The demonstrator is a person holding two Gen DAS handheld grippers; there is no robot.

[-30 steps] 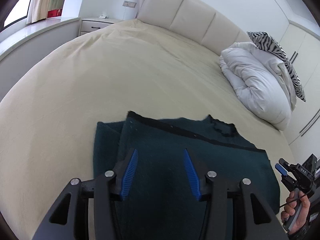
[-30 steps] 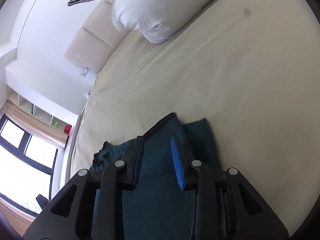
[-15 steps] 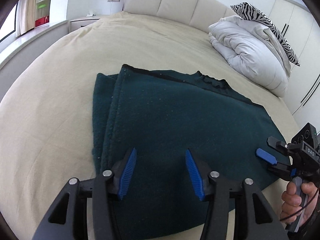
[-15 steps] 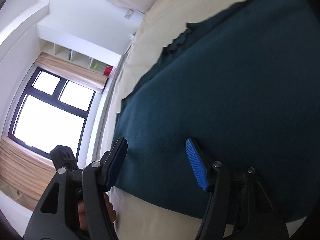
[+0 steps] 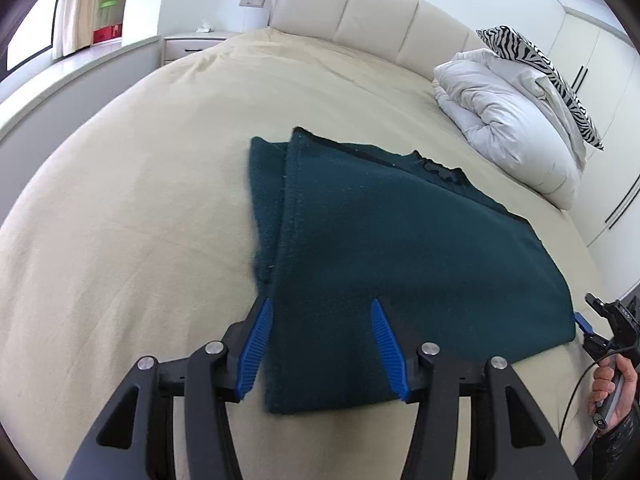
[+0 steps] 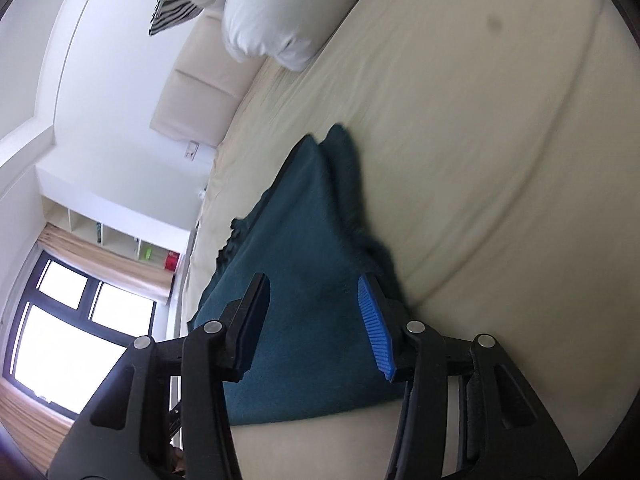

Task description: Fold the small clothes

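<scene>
Both hand-held grippers (image 5: 322,310) (image 6: 312,292) gape over unlabelled teal garment (image 5: 400,248).

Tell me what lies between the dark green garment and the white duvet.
Only bare beige bedsheet separates the dark green garment from the white duvet, seen in the left wrist view.

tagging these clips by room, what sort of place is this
A bedroom, most likely: a wide bed with a padded headboard, a bundled white duvet at its head, and a nightstand beside it.
</scene>
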